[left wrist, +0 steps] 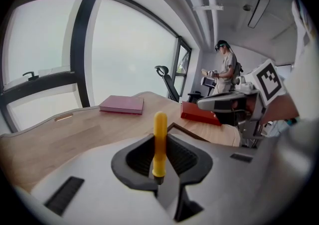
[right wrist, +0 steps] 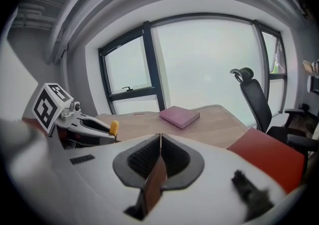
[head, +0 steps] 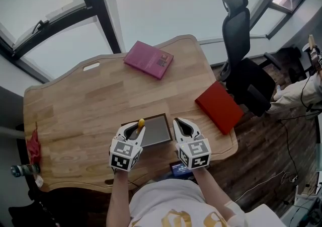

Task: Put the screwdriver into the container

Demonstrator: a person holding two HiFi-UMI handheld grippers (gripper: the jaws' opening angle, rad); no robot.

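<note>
My left gripper [head: 137, 127] is shut on a screwdriver; its yellow handle [head: 141, 122] sticks up past the jaws at the left edge of the shallow grey container [head: 157, 129]. In the left gripper view the handle [left wrist: 159, 121] stands upright in the closed left gripper [left wrist: 160, 139], and a corner of the container [left wrist: 175, 127] shows just behind. The shaft is hidden. My right gripper [head: 179, 123] hangs at the container's right edge, shut with nothing in it. Its own view shows the right gripper [right wrist: 160, 135] closed, with the left gripper [right wrist: 88, 125] and the handle [right wrist: 114, 128] off to the left.
A pink book [head: 149, 59] lies at the far side of the wooden table [head: 80, 115], and a flat red box [head: 219, 106] near its right edge. A black office chair [head: 242, 55] stands to the right. A person [left wrist: 227, 69] stands in the background.
</note>
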